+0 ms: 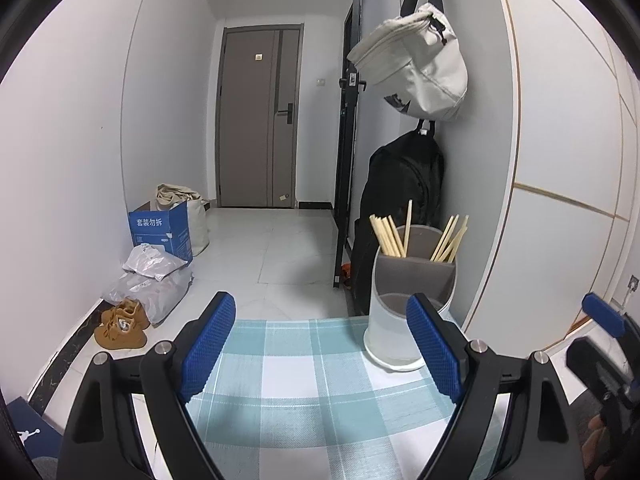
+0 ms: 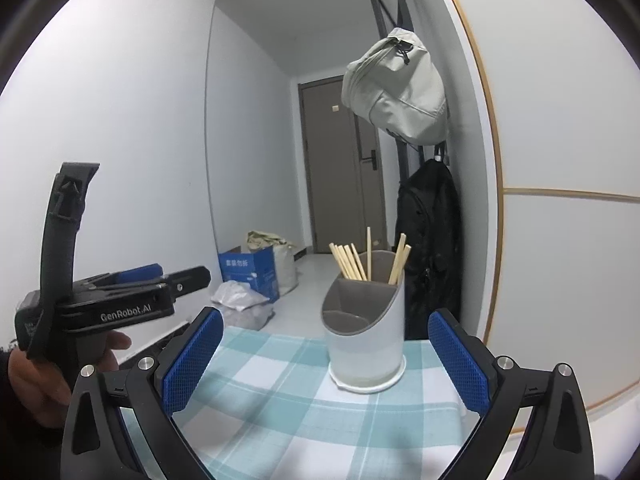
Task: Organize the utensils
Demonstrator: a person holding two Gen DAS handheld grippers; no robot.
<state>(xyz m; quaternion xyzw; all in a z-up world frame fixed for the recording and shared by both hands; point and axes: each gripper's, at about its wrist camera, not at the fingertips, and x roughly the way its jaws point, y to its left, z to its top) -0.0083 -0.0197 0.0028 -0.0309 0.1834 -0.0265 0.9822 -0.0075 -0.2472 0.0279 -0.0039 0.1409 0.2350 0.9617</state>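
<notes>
Left gripper [image 1: 320, 316] empty, fingers apart — shoes [image 1: 122, 322] left view only.

White lettering "GenRobot.AI" runs along the black body of the left gripper [image 2: 192, 276] at the left of the right wrist view, and the blue cardboard box [image 1: 162, 232] on the floor at the left of the left wrist view bears the white characters "套装勿拆".

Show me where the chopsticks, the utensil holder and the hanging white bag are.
chopsticks [image 2: 347, 262], right wrist view, middle of the left bundle
utensil holder [image 2: 370, 344], right wrist view, white front wall
white bag [image 1: 424, 68], left wrist view, middle of its body
</notes>
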